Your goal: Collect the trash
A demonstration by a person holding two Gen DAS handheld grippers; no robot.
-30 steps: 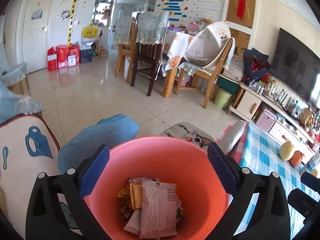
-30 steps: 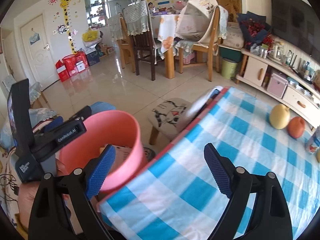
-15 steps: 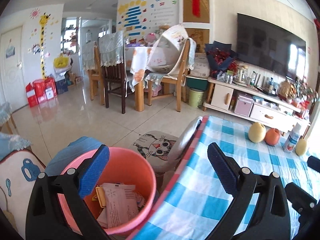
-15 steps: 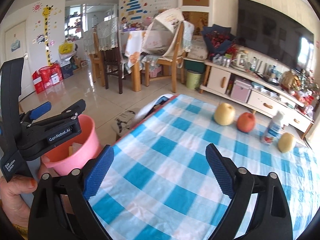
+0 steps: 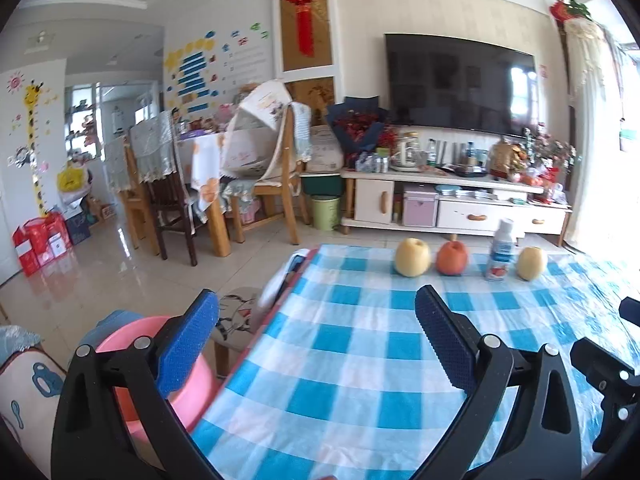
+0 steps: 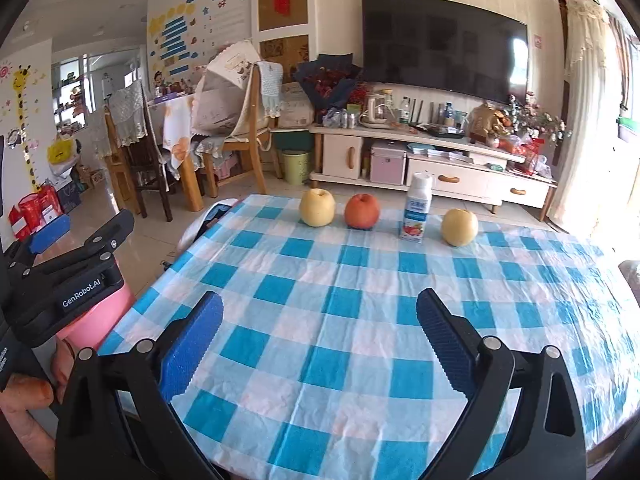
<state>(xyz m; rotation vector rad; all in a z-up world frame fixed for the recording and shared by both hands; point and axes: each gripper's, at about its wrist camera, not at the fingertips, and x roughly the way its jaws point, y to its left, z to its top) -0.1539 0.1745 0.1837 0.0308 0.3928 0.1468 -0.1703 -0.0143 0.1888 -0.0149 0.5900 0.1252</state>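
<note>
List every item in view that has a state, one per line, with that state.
Left gripper: open, holding nothing.
Right gripper: open, holding nothing.
Pink bin: upright beside the table, contents hidden.
Bottle: upright, cap on.
Left pear: whole, resting on the tablecloth.
Apple: whole, on the tablecloth.
Right pear: whole, on the tablecloth.
TV: off.
</note>
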